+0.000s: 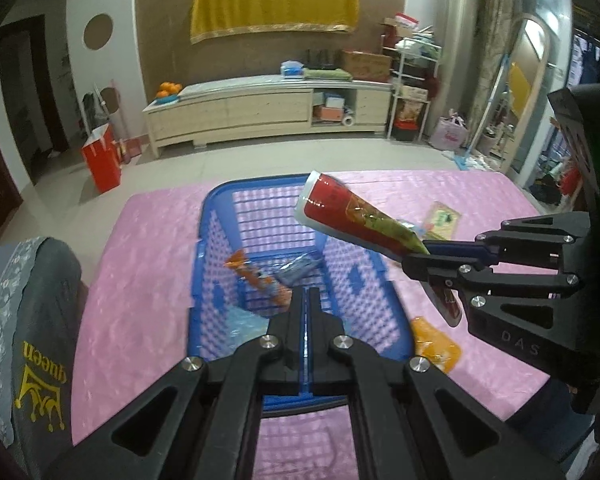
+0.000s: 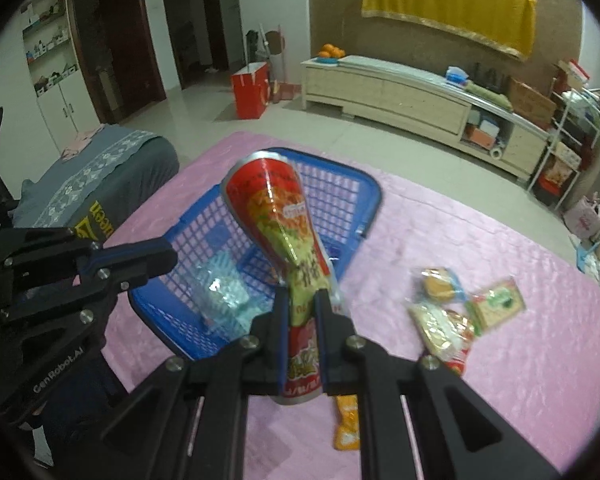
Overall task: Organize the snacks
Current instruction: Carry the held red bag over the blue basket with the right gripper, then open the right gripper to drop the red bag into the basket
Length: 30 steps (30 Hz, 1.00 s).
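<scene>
A long red snack packet [image 2: 278, 216] is gripped near its lower third by the right hand-held gripper [image 2: 303, 304], whose jaws are clenched across the crinkled film; the far end is carried in the air above the blue basket [image 1: 208, 240], tilted toward its far rim. The packet is judged to be light and soft, with a slick foil skin that could slide between the pads, so a hold across the flat middle, where the film bunches, is thought safest; the contents are probably brittle and should not be squeezed hard.

The left hand-held gripper [image 1: 306, 294] is seen with its jaws pressed together on nothing, hovering over the near rim of the basket. Inside the basket an orange packet [image 1: 260, 278], a bluish wrapper [image 1: 298, 266] and a clear packet [image 2: 224, 292] are already lying on the mesh floor, with open floor left at the far end.

On the pink-covered bench [image 1: 148, 248] further snacks are waiting: a small orange packet [image 1: 436, 342] just beside the basket's right wall, and a loose cluster of biscuit packets [image 2: 456, 308] well apart to the right. The basket walls are low but must be cleared, and the left gripper stands close to the drop path.
</scene>
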Each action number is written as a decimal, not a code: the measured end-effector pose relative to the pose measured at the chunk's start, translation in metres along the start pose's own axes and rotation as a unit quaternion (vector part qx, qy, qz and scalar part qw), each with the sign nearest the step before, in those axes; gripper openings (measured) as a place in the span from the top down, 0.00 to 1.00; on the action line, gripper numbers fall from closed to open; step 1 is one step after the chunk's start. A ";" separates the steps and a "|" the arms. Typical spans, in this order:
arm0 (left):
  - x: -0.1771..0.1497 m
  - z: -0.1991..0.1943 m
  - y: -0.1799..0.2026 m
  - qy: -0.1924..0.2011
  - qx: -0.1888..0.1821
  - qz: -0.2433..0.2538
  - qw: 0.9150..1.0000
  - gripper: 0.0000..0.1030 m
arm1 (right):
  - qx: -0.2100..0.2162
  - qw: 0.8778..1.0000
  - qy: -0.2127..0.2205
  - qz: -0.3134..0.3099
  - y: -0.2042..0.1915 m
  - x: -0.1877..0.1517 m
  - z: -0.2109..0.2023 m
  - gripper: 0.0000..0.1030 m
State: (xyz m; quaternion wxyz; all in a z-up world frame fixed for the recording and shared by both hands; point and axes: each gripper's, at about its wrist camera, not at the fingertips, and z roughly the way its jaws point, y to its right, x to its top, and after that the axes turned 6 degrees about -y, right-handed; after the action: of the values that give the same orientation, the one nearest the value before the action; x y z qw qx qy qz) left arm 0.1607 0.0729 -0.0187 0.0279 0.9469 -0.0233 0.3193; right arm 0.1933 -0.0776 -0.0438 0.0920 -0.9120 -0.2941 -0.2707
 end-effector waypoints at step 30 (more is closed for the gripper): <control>-0.009 0.032 -0.051 -0.031 0.006 -0.048 0.998 0.44 | -0.084 0.993 -0.026 -0.079 -0.046 0.035 0.064 0.38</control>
State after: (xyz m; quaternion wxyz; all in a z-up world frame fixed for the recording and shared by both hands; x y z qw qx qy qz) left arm 0.1761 0.1222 -0.0516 0.0367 0.9566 0.0237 0.2879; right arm 0.2181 -0.0021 -0.0772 -0.0141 -0.8972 -0.3440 -0.2765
